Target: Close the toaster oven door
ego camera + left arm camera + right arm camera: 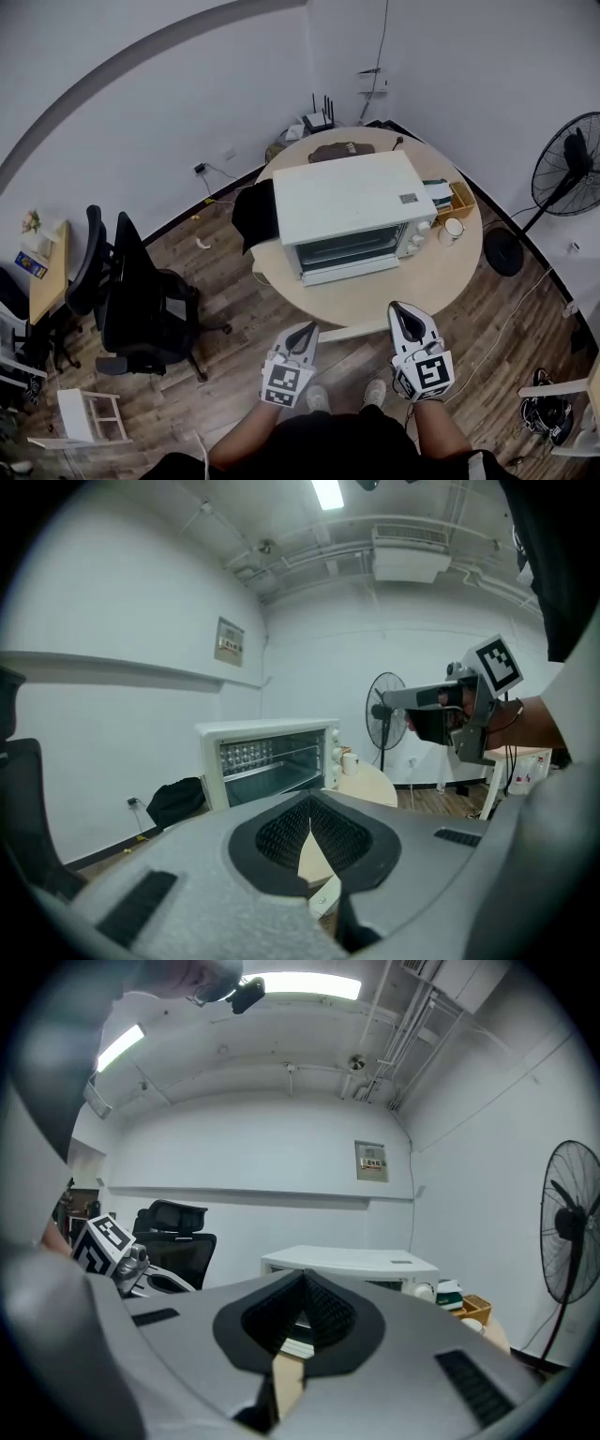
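Oven (pixel 352 211) mid-frame on tabletop (pixel 375 305), door (pixel 349 273) hanging open, so closing not started. Left tool (pixel 302 332) and right tool (pixel 402 311) both pinched together, empty, short of it.

**No print you can read**

A small plaque (pixel 372 1161) high on the far wall and a grey label (pixel 408 198) on the toaster oven (pixel 347 202), toward its right, are both too small to read. Your left gripper (pixel 302 330) and right gripper (pixel 401 310) show only square black-and-white markers.
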Demonstrator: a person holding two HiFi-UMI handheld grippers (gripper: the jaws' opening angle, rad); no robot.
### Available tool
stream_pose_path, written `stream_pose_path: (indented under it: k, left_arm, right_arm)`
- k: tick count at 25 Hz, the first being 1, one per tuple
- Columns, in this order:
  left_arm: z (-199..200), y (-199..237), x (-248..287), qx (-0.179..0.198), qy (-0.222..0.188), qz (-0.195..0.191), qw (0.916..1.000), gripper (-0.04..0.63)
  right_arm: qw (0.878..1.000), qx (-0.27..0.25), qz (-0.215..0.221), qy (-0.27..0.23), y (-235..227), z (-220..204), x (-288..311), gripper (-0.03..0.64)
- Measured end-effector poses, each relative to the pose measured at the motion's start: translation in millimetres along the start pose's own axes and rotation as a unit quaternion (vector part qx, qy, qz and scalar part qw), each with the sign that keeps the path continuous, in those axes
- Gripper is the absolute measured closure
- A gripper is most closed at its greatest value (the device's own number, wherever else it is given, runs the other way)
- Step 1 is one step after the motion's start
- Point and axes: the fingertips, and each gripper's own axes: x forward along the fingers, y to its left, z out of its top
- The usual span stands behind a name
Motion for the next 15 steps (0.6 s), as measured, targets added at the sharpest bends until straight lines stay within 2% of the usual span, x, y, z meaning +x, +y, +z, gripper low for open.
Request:
stream_pose_path:
  k: [7,15]
  left_arm:
    - [-17.7,1.3,11.2,0.012,0.03,0.037,0.9988,0.591]
    - [-55.4,4.3,17.9,0.084,0.103,0.067,0.9889,0.591]
  right_arm:
    - [0.999,-0.007,0.042,-0.003,-9.7,1.9,10.2,0.62]
    - [0.997,-0.011,0.074,0.002,-15.3,-1.6,14.4,0.62]
